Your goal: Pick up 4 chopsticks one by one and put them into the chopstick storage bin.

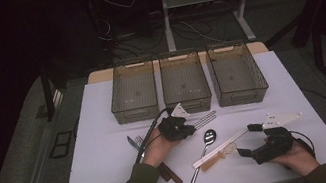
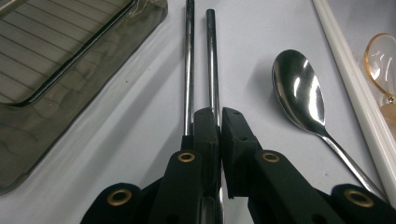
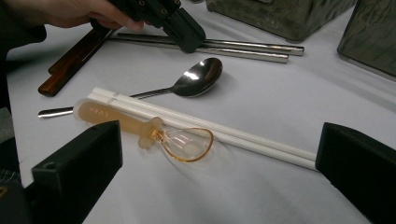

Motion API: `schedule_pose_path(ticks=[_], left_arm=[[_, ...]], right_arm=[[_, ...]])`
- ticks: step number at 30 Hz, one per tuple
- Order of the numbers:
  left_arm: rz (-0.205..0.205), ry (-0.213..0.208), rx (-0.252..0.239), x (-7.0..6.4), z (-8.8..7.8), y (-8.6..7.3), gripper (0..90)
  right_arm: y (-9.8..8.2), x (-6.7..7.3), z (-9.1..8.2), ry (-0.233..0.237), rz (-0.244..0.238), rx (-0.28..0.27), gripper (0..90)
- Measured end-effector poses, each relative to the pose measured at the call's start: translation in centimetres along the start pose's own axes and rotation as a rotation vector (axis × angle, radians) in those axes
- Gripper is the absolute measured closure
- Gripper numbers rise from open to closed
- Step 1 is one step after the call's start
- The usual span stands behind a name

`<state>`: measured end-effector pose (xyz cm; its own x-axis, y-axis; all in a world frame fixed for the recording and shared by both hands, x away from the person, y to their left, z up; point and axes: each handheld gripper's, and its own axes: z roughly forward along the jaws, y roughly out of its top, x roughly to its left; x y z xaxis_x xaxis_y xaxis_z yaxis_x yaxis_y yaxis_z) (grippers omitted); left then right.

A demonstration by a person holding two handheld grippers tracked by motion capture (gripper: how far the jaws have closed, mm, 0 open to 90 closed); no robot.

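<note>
the left gripper (image 2: 219,116) is closed with its fingers (image 2: 205,135) clamped on one of two steel chopsticks (image 2: 211,60), which lie side by side on the white bench (image 1: 106,157) just in front of the middle one of three smoky bins (image 1: 185,83). a steel spoon (image 2: 299,91) is seen just beside them, then a pair of white chopsticks (image 3: 210,127) and a clear amber spoon (image 3: 187,143). the right gripper (image 3: 219,163) is held with its fingers wide apart, nothing between them, near the amber spoon.
</note>
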<state>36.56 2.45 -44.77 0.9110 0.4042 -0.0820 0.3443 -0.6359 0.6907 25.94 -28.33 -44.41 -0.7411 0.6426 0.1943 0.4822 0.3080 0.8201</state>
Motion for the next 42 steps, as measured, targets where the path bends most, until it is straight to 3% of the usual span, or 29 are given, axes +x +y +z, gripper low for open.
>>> schedule_pose_path(ticks=[11, 14, 15, 16, 24, 42], left_arm=[[-0.049, -0.021, -0.024, -0.1, -0.9, 0.5, 85.2], [-0.032, -0.021, -0.038, 0.1, -1.3, 0.7, 85.2], [-0.050, -0.020, -0.048, -0.1, -1.5, 0.7, 85.2], [-0.037, -0.021, -0.055, 0.0, -1.7, 0.8, 85.2], [-0.062, -0.024, -0.130, -0.2, -3.5, 1.2, 85.2], [-0.123, 0.002, -0.316, 1.1, -8.7, 1.2, 85.1]], right_arm=[[0.0, 0.0, -0.1, 0.002, 0.003, -0.003, 0.8], [0.0, 0.0, -0.1, 0.002, 0.003, -0.003, 0.8], [0.0, 0.0, -0.1, 0.001, 0.003, -0.003, 0.8], [0.0, 0.1, -0.1, 0.002, 0.004, -0.003, 0.8], [0.0, 0.1, -0.1, 0.003, 0.002, -0.004, 0.8], [0.0, 0.1, -0.1, 0.004, 0.006, -0.003, 0.8]])
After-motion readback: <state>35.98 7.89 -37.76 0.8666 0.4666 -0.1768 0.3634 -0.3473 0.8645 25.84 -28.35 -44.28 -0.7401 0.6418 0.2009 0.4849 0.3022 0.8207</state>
